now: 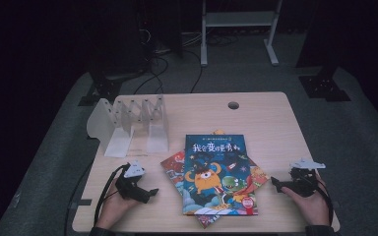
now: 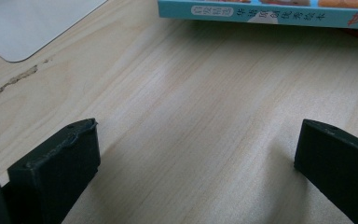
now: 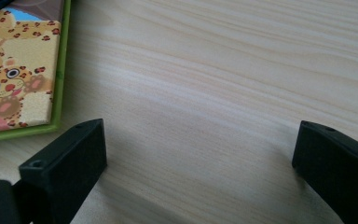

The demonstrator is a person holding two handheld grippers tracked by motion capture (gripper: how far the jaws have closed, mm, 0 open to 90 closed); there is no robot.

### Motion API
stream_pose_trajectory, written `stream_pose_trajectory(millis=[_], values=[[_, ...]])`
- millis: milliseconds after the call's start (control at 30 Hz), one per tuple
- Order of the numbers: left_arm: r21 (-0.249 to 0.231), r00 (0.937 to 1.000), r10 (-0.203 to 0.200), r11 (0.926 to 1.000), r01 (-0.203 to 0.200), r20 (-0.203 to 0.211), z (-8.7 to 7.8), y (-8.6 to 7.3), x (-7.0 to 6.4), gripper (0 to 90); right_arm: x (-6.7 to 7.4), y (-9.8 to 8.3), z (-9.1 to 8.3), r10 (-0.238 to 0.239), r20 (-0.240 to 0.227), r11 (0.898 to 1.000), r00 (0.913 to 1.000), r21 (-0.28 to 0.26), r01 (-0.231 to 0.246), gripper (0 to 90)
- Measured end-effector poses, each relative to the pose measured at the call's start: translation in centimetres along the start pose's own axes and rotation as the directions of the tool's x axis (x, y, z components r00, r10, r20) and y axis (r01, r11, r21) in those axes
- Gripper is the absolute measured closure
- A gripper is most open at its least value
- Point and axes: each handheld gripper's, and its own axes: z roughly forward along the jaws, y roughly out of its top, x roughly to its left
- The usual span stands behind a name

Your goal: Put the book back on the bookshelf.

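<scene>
**Two open grippers flank a stack of picture books**

On the wooden table (image 1: 270, 123), near its middle and toward the near edge, lies a stack of picture books. Topmost is a blue picture book (image 1: 219, 174) with a cartoon monster cover and Chinese characters in its title. Beneath it, fanned out at angles, other books (image 1: 173, 164) stick out to the left, the right and the near side. At the far left of the table stands a white folding book rack (image 1: 130, 123), well apart from the stack. A round cable hole (image 1: 233, 105) sits near the table's far edge.

At the near left, the left gripper (image 1: 151, 192) rests low over the table in the person's left hand (image 1: 114, 206), pointing right toward the books and stopping near the stack's left edge. In the left gripper view its jaws stand wide apart with only bare wood between them; they hold nothing. The blue book's spine edge crosses the far part of that view, apart from the jaws.

At the near right, the right gripper (image 1: 275, 184) is held in the right hand (image 1: 312, 206), pointing left toward the stack and near its right edge. In the right gripper view its jaws are likewise spread wide over bare table, gripping nothing. A green-bordered book (image 3: 21, 70) with a spotted cartoon animal lies just beside one jaw; whether it touches cannot be told.
</scene>
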Motion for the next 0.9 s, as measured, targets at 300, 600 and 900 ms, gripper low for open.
stream_pose_trajectory(millis=[300,600,900], values=[[0.000,1.0000,0.000,1.0000,0.000,0.000,0.0,0.0,0.0,0.0,0.1,-0.1,-0.9,0.013,-0.012,1.000,0.9998,-0.017,-0.013,24.8],[0.000,1.0000,0.000,1.0000,0.000,0.000,0.0,0.0,0.0,0.0,0.7,1.4,-2.5,0.031,-0.055,0.997,0.9980,-0.066,-0.034,26.9],[0.000,1.0000,0.000,1.0000,0.000,0.000,0.0,0.0,0.0,0.0,2.4,3.9,-2.3,-0.012,-0.118,0.996,0.9930,-0.092,0.001,26.6]])
